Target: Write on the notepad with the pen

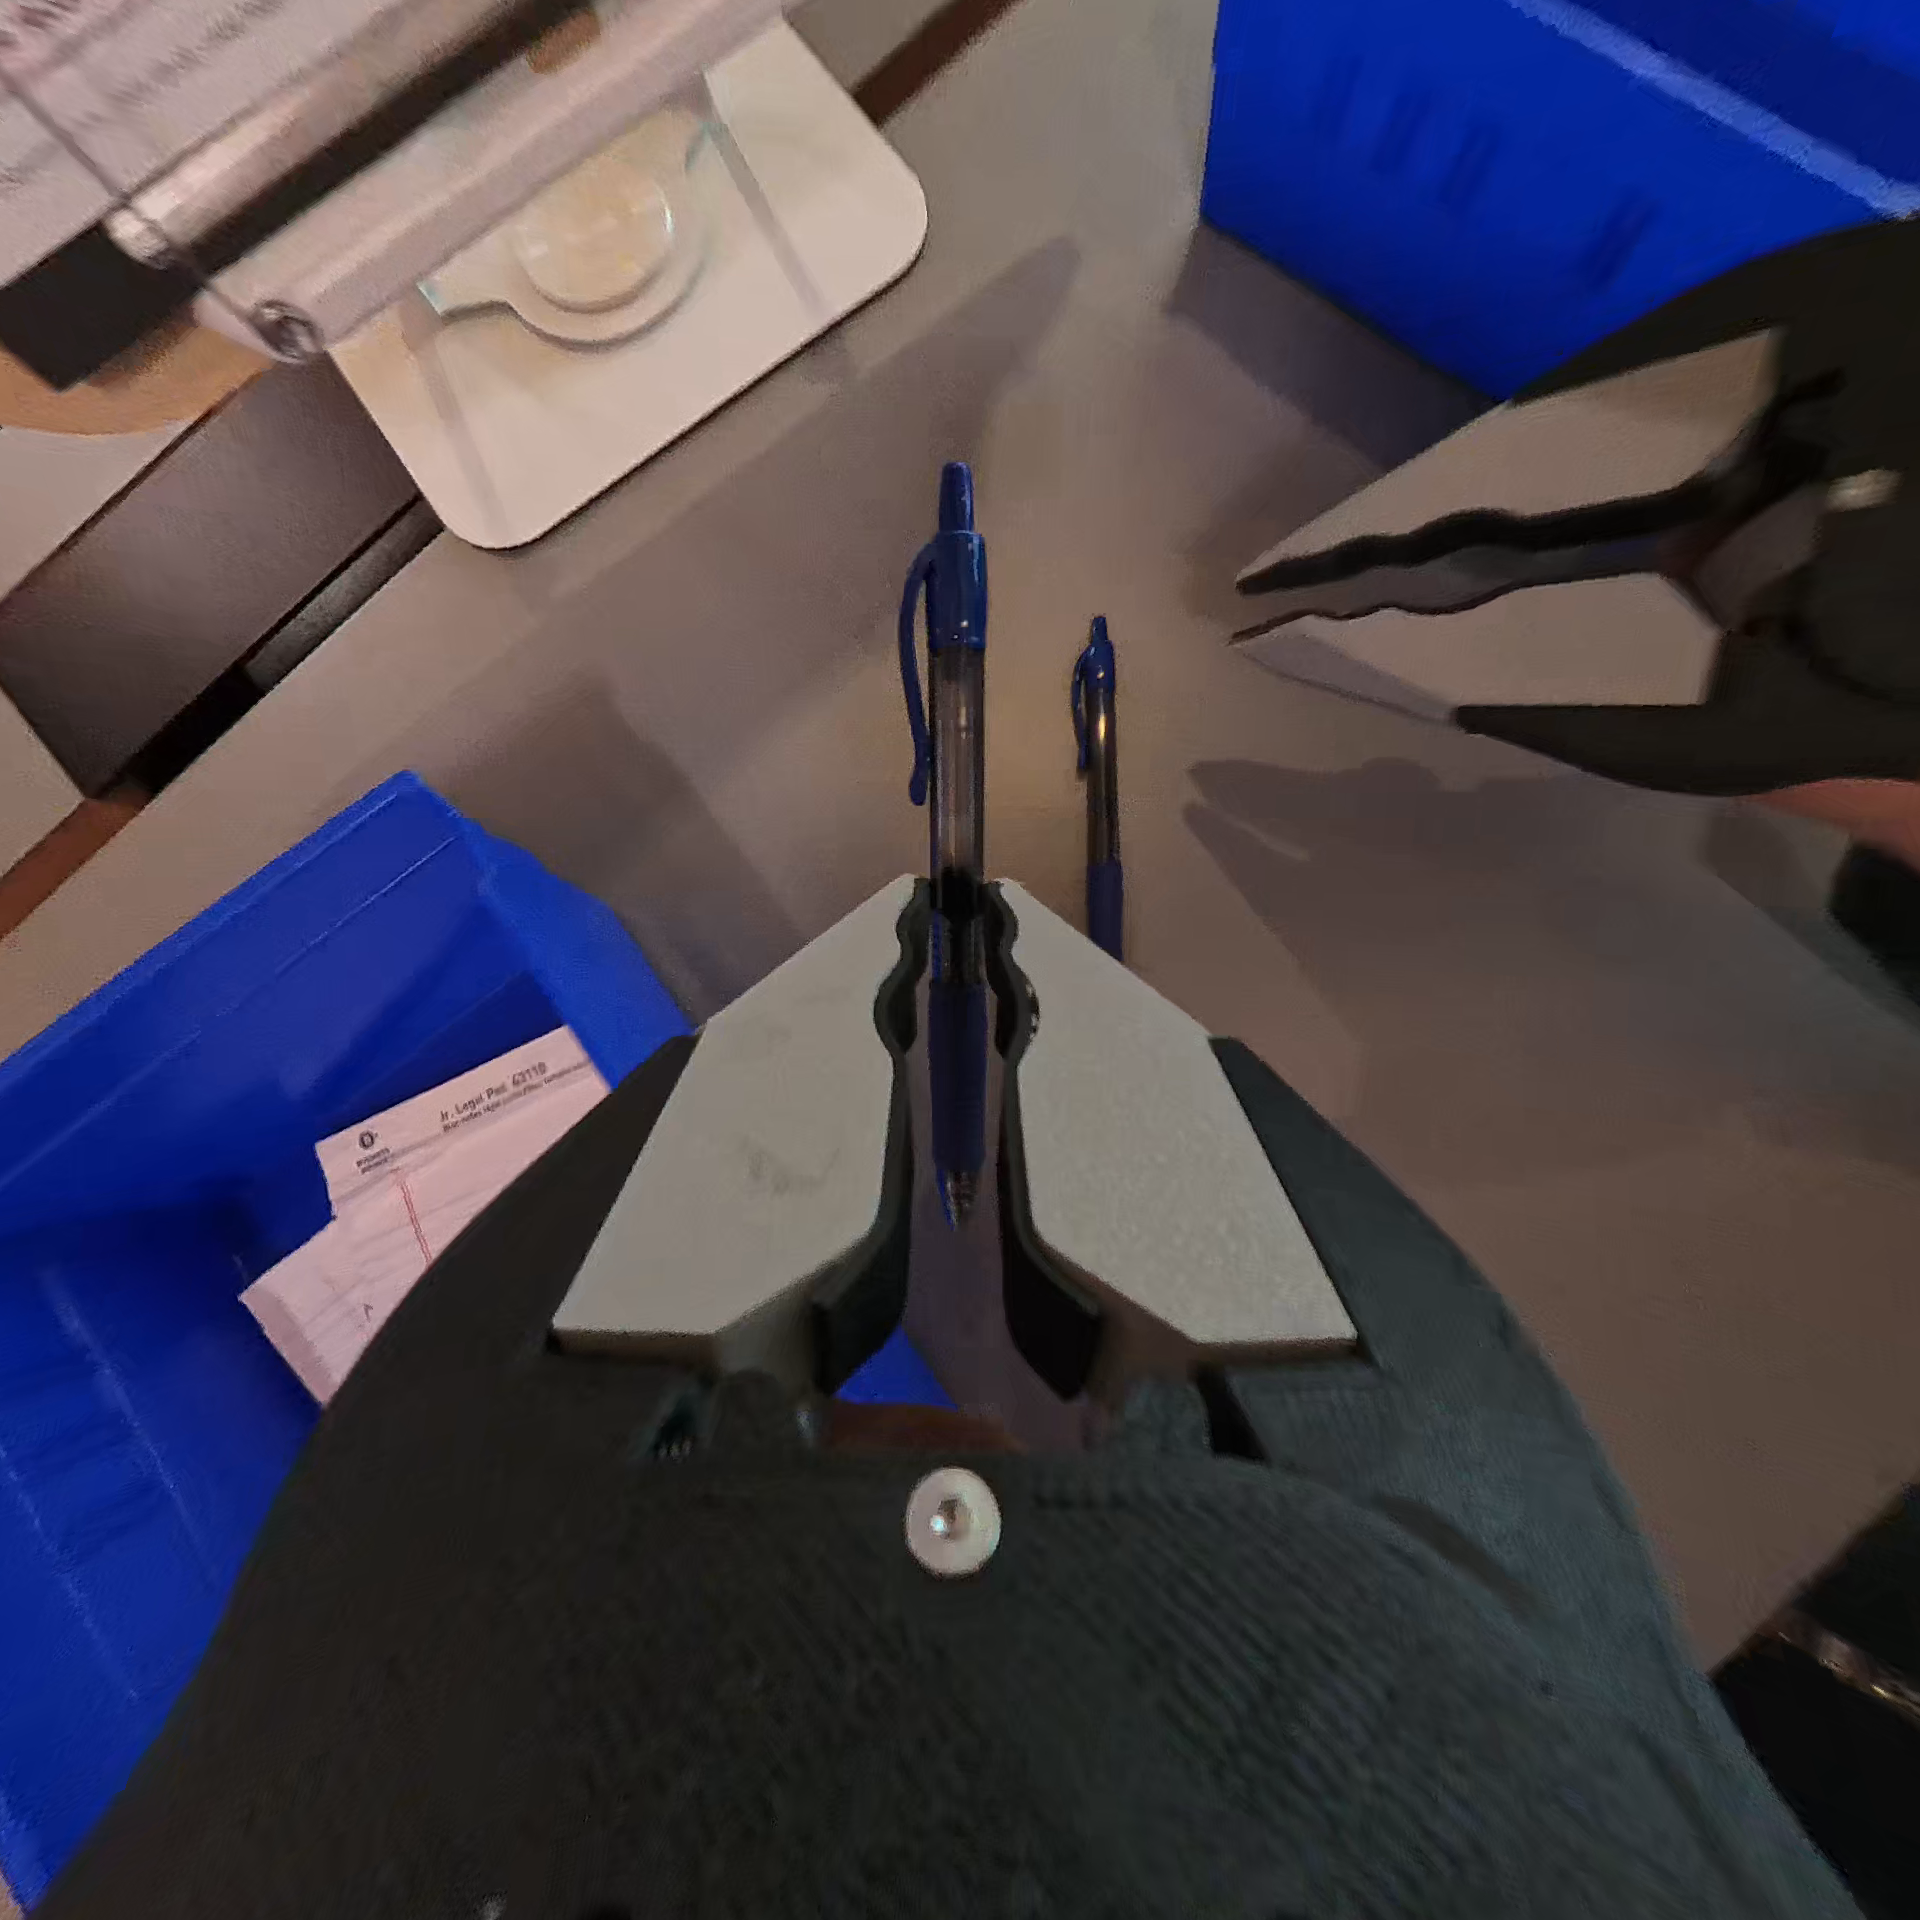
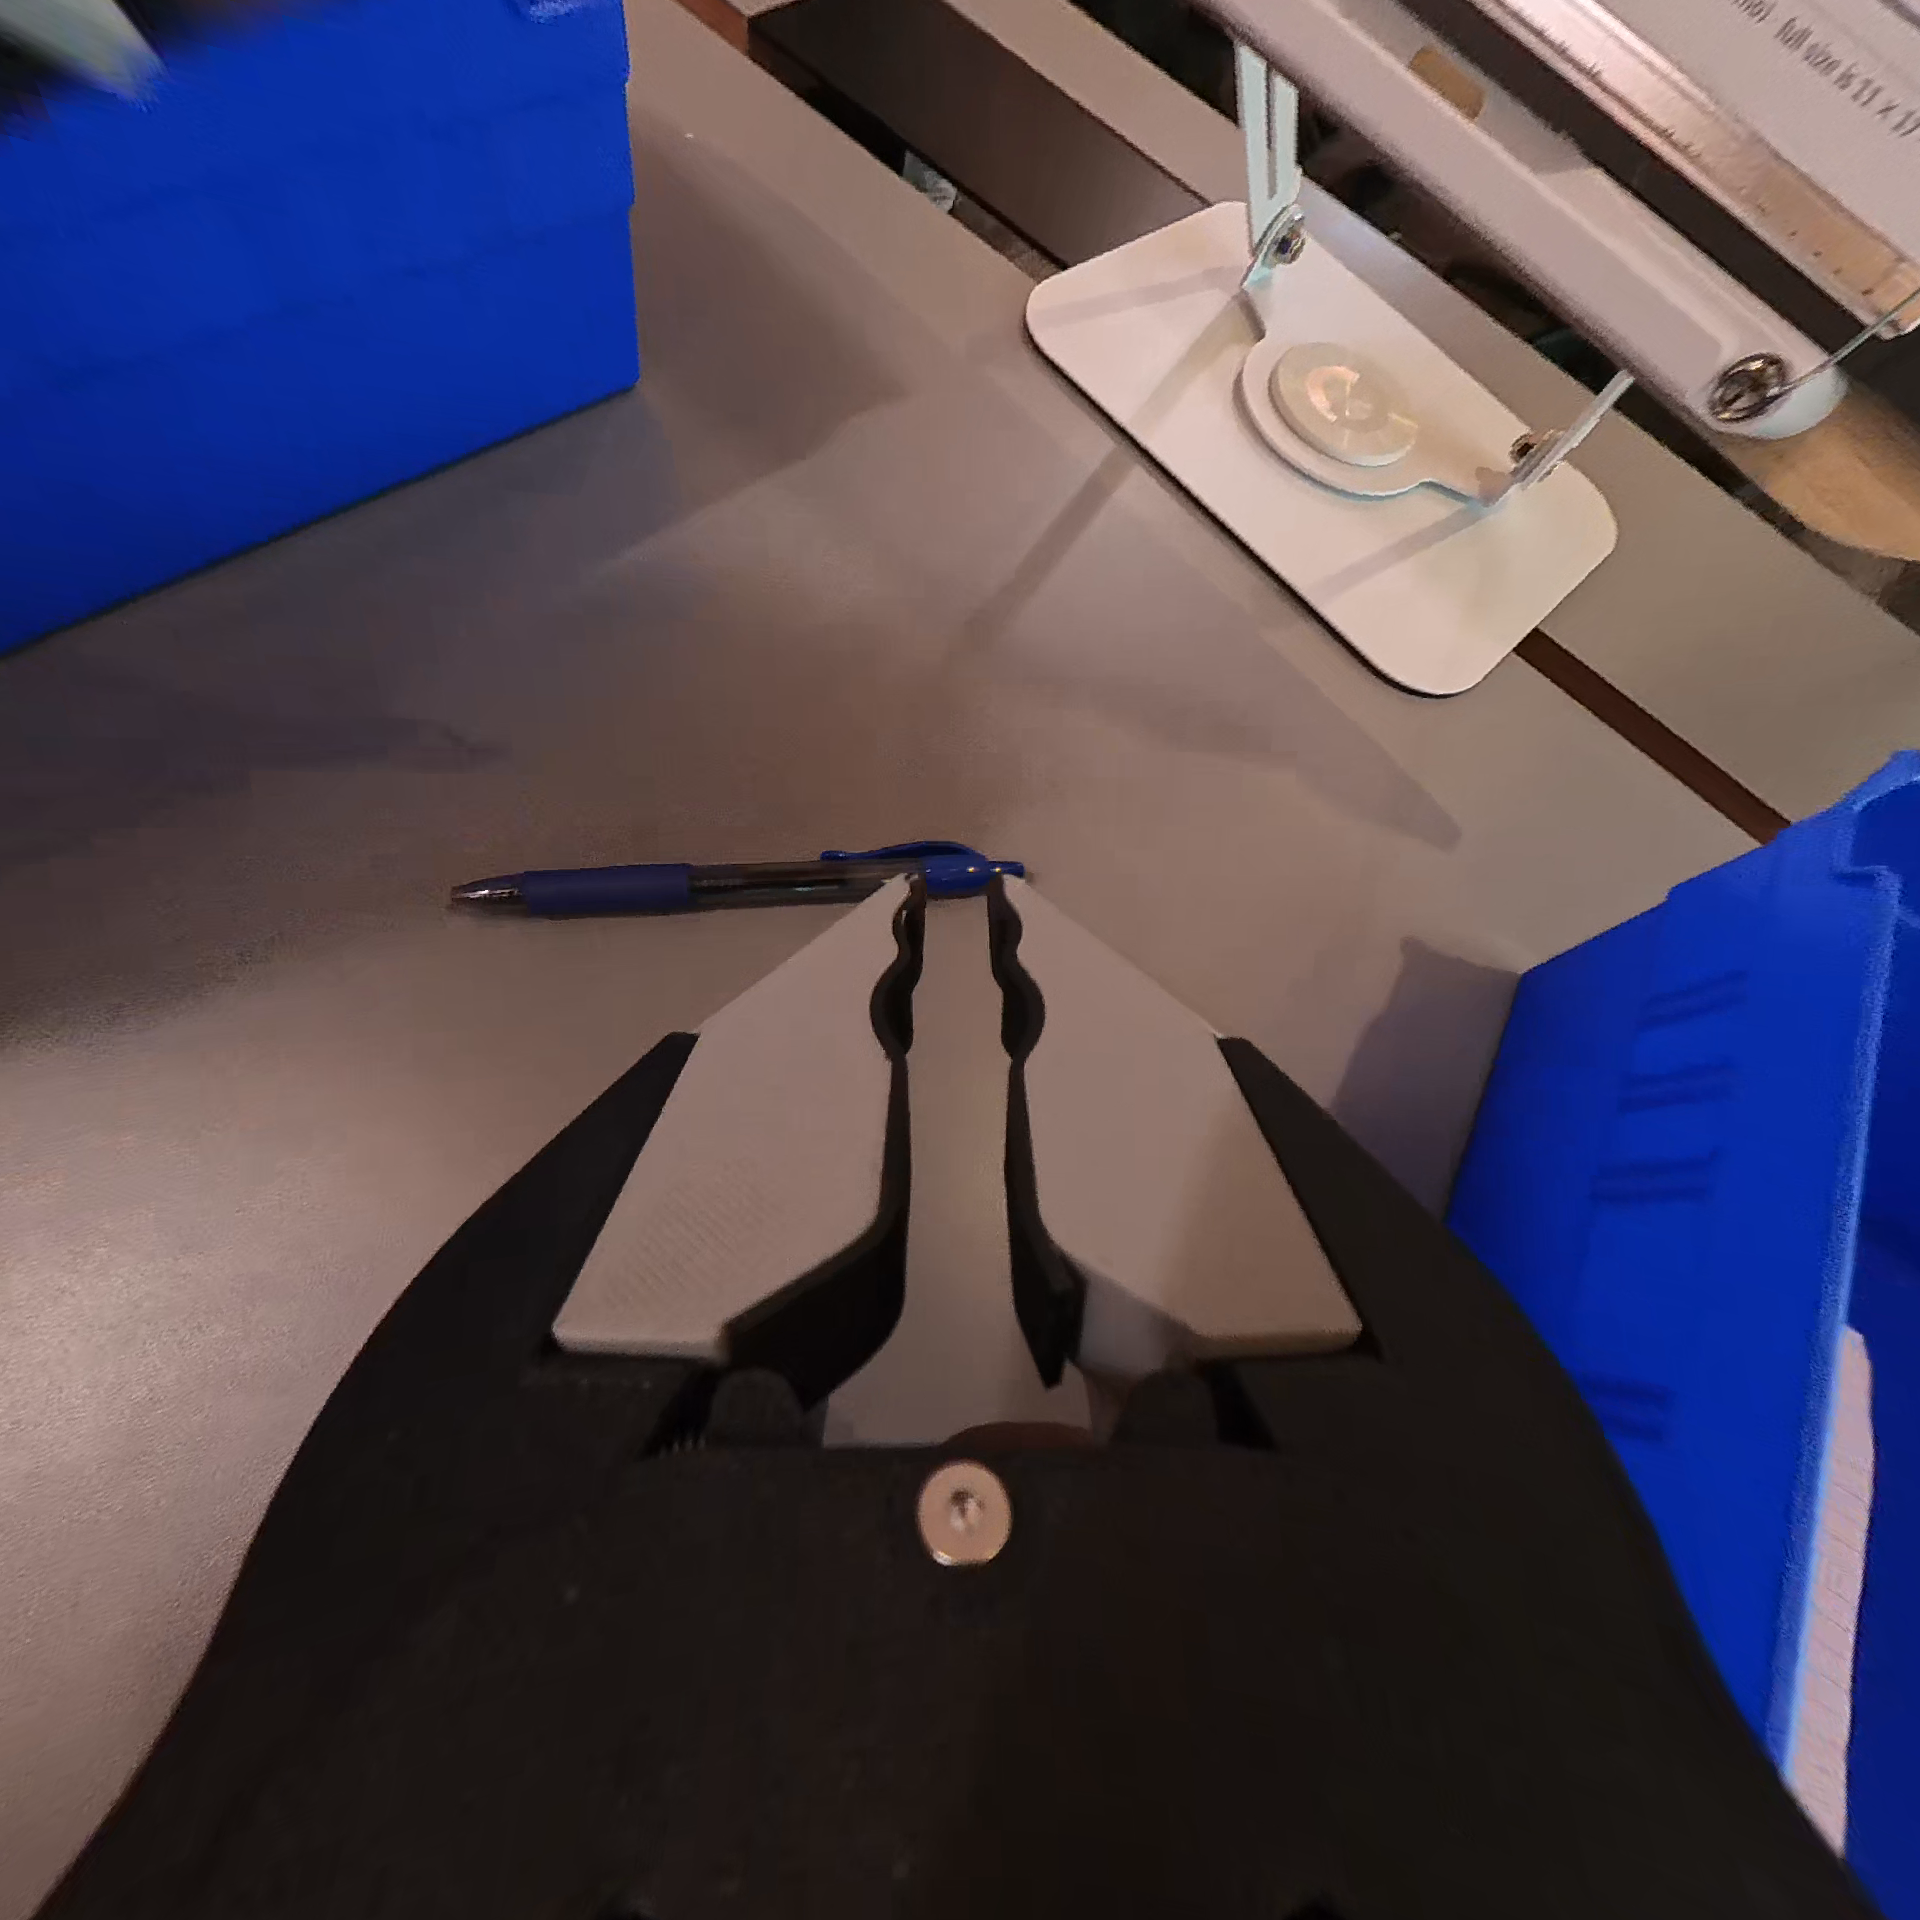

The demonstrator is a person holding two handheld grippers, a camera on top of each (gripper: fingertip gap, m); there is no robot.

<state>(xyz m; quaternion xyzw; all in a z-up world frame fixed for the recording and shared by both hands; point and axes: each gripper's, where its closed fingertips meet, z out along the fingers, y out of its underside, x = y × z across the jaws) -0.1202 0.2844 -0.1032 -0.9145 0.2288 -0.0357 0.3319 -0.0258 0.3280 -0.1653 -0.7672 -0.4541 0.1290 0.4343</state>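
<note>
My left gripper (image 1: 956, 883) is shut on a blue click pen (image 1: 954, 665). The pen lies along the fingers, with its writing tip pointing back toward the camera and its clip end sticking out forward. A second blue pen (image 1: 1099, 790) (image 2: 727, 883) lies flat on the grey table. My right gripper (image 2: 951, 883) (image 1: 1340, 644) is open with a narrow gap, empty, its tips right at that pen's clip end. The notepad (image 1: 436, 1195), white and lined, lies inside the blue bin (image 1: 208, 1039) at the lower left, partly hidden by my left gripper.
A second blue bin (image 1: 1507, 156) (image 2: 312, 260) stands at the far side. The bin holding the notepad also shows at the right of the right wrist view (image 2: 1714, 1247). A white stand base (image 1: 644, 312) (image 2: 1351, 468) with a clear holder sits near the table's back edge. Some 12 centimeters of space lies between my two pairs of fingers.
</note>
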